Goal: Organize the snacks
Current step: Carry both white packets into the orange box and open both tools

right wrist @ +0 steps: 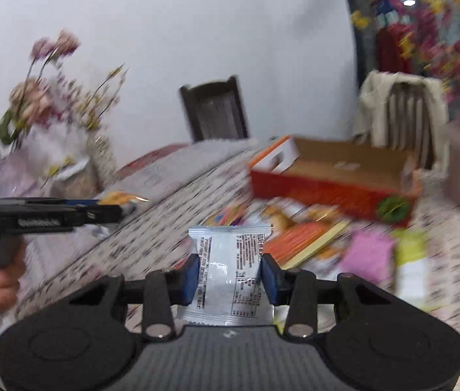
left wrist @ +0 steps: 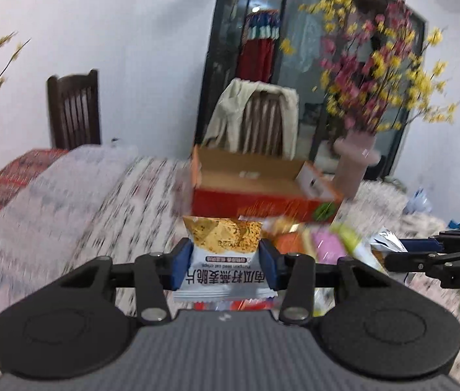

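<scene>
My left gripper (left wrist: 225, 265) is shut on a white and orange snack packet (left wrist: 225, 254), its printed front facing the camera, lifted above the table. My right gripper (right wrist: 229, 275) is shut on a silver snack packet (right wrist: 230, 270) with its text-printed back showing, also held off the table. Ahead of both stands an open red cardboard box (left wrist: 256, 195) (right wrist: 330, 192). Between the grippers and the box lies a pile of loose snack packets (left wrist: 324, 241) (right wrist: 311, 238) in orange, pink and green. The right gripper shows at the right edge of the left wrist view (left wrist: 438, 257).
The table wears a patterned cloth (left wrist: 99, 208). A pink vase (left wrist: 353, 166) of red and yellow flowers stands right of the box. Another bouquet (right wrist: 34, 150) sits at the table's left. Two dark wooden chairs (left wrist: 73, 110) (right wrist: 215, 112) stand behind, one draped with cloth.
</scene>
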Demonstrator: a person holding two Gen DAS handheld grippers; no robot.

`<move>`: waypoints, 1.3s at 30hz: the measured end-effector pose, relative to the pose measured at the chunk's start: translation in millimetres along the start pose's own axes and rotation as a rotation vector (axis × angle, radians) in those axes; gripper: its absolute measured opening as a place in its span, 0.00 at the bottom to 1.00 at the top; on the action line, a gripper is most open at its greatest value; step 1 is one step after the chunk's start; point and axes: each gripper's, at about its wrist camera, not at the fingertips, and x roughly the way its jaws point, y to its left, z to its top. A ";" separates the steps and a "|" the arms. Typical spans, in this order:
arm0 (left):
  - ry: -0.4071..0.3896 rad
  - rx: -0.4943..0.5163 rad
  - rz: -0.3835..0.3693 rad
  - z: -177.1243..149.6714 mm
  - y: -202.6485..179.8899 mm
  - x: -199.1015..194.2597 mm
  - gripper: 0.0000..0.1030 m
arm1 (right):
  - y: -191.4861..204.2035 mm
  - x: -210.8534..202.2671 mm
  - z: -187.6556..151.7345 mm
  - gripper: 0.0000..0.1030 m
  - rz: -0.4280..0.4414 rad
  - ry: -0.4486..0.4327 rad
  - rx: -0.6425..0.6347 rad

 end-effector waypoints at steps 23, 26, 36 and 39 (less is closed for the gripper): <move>0.000 0.139 -0.028 175.0 -4.1 325.6 0.45 | -192.9 213.8 207.9 0.38 -0.366 0.035 -0.092; 0.051 0.131 -0.022 164.6 3.0 379.6 0.45 | -220.9 263.6 205.8 0.38 -0.393 0.108 -0.072; 0.202 0.100 0.142 138.1 14.5 466.5 0.55 | -274.2 357.0 178.2 0.43 -0.506 0.249 -0.037; 0.205 0.106 0.114 140.0 18.8 458.3 0.66 | -284.6 358.7 174.9 0.50 -0.532 0.263 0.013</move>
